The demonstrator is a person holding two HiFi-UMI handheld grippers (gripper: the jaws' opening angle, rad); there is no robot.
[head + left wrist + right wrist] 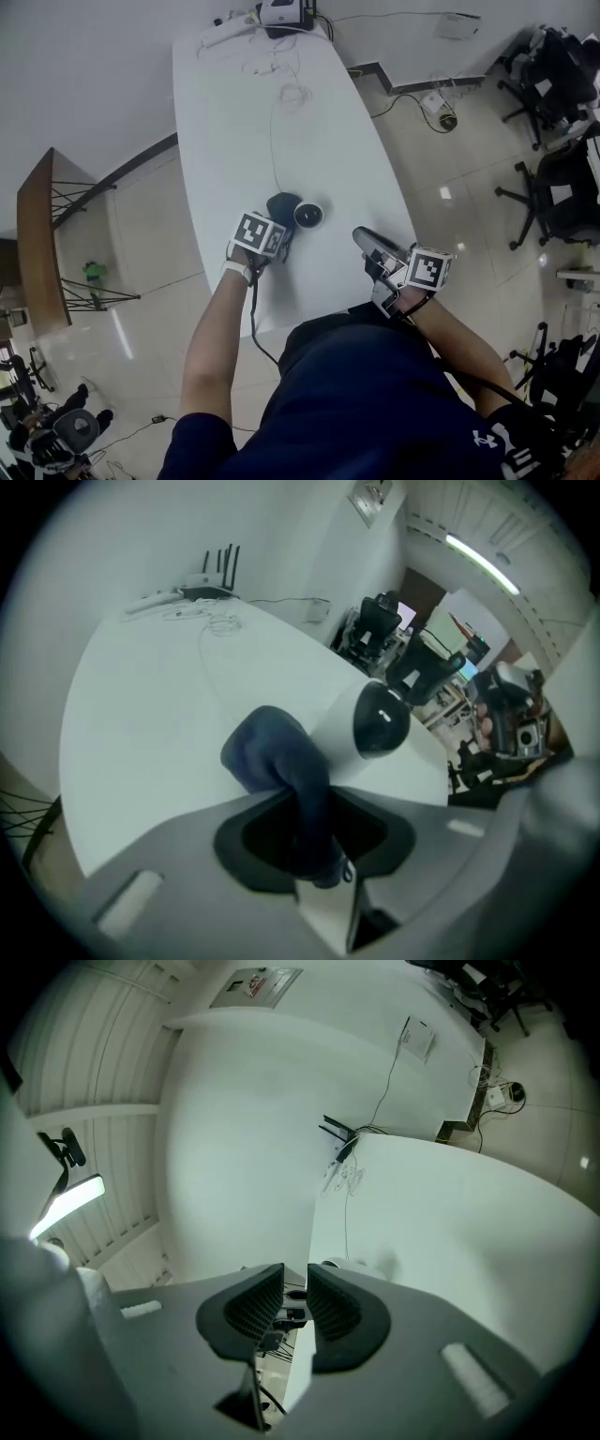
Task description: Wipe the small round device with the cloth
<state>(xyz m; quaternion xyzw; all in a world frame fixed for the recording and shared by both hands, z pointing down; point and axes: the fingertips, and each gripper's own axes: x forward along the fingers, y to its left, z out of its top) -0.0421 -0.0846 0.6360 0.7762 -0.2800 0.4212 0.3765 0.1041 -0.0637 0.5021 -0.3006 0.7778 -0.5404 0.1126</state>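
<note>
The small round device (308, 215), white with a black face, stands on the white table (225, 122) near its front end. A dark blue cloth (281, 204) lies bunched just left of it, touching it. My left gripper (278, 231) points steeply down and is shut on the cloth (281, 761), which runs up between its jaws; the device (380, 719) sits just past the cloth to the right. My right gripper (364, 236) hovers to the right of the device, pointing nearly level. Its jaws (295, 1277) stand a narrow gap apart with nothing between them, and the device (354, 1267) peeks out beyond them.
A thin white cable (273, 141) runs from the device up the table to a router (286, 13) and a power strip (228, 30) at the far end. Office chairs (553, 187) stand on the tiled floor at right, a brown shelf (42, 234) at left.
</note>
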